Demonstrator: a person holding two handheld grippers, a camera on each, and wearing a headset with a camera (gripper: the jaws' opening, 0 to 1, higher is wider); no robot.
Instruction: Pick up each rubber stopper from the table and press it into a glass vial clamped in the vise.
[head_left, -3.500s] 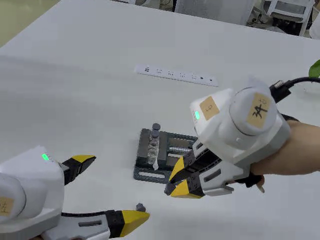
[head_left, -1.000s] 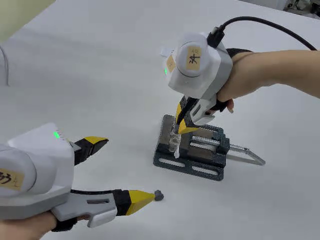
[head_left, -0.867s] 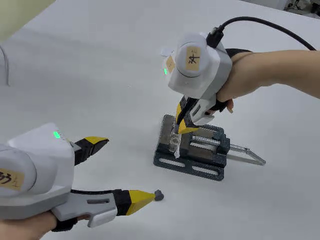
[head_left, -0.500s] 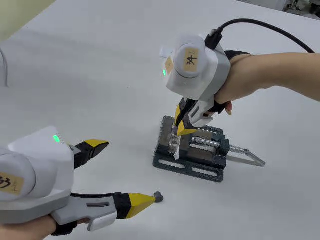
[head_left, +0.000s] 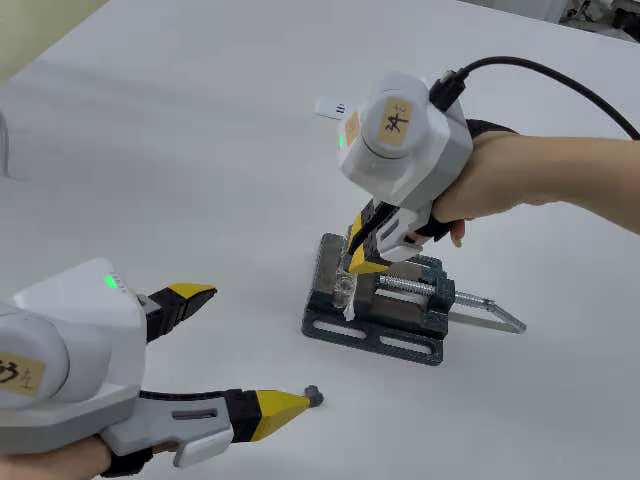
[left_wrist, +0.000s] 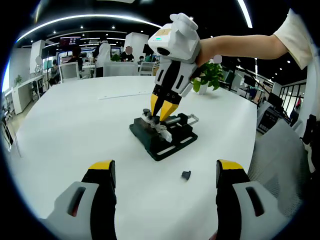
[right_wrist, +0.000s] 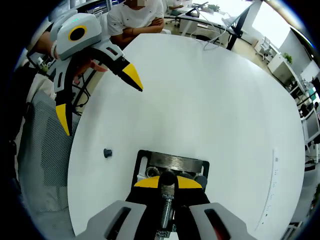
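Rubber stopper (right_wrist: 167, 178), dark and round, pinched between the closed yellow tips of the right gripper (head_left: 362, 258), which points steeply down over the row of glass vials (head_left: 346, 290) clamped in the vise (head_left: 400, 318). Whether the stopper has entered a vial mouth cannot be told from these views. A second stopper, the loose stopper (head_left: 314, 396), lies on the table (head_left: 200, 150), well apart from the vise and just ahead of the lower jaw tip of the left gripper (head_left: 250, 347). The left gripper's jaws are spread wide and hold nothing. In the left gripper view this loose stopper (left_wrist: 186, 175) lies ahead of the gap between the two jaws, nearer the right-hand one. Some seconds earlier the right gripper was low beside the front of the vise; it now stands over the vials, so the carry is done and the pressing step appears to be in hand. Over the last second its pose above the vials has hardly altered, which suggests a slow push rather than travel. The left gripper has kept its open stance near the loose stopper, which is not yet picked up and is likely next.
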